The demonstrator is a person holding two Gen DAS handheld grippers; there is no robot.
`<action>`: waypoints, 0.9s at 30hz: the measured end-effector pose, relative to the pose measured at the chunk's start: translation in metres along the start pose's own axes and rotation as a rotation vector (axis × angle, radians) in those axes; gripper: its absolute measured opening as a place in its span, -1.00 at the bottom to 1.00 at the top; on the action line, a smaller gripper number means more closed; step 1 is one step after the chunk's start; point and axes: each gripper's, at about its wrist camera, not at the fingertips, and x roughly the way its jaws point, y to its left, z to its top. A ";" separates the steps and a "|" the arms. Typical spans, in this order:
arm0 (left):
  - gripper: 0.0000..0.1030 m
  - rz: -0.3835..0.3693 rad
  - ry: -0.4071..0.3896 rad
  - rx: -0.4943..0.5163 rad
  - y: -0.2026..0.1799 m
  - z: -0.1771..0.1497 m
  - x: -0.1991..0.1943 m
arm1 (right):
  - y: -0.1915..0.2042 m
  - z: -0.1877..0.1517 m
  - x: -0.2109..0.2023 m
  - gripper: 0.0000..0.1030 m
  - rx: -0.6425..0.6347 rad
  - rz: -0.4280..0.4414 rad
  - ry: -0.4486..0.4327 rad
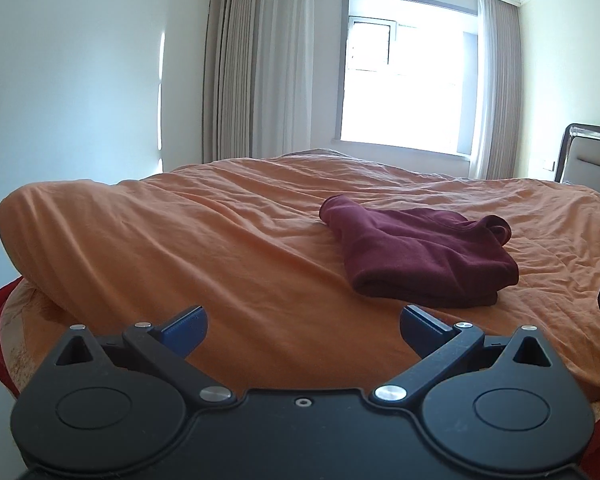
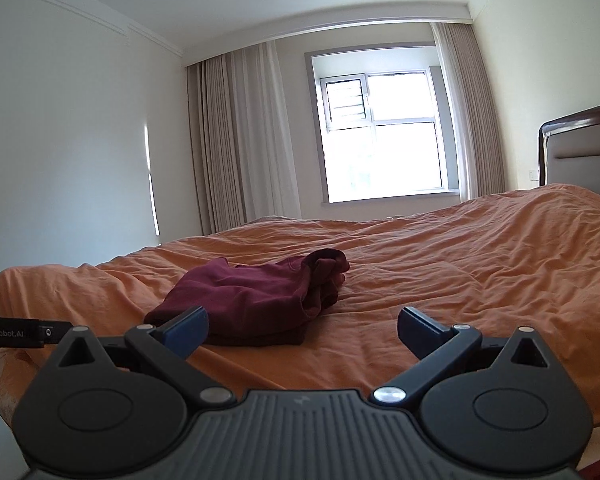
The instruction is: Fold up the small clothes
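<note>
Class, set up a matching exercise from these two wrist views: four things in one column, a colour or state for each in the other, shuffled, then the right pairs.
Things:
1. garment
2. bedcover
3. left gripper
4. curtains

Colour or state:
A. orange, wrinkled
B. open, holding nothing
C. maroon, folded
D. beige, drawn aside from the window

Pairs: 1-C, 2-A, 3-B, 4-D

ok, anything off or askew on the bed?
Nothing damaged or spilled. The dark maroon fabric garment lies folded on the rumpled orange duvet, its far end bunched loosely. Left gripper and right gripper are open, empty.
</note>
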 end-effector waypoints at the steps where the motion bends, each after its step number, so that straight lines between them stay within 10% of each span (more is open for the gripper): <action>1: 0.99 0.007 0.001 -0.004 0.002 -0.002 0.000 | 0.000 -0.001 0.000 1.00 0.000 0.003 0.005; 27: 0.99 0.015 0.051 -0.014 0.006 -0.006 0.012 | -0.002 -0.007 0.012 1.00 0.001 -0.012 0.065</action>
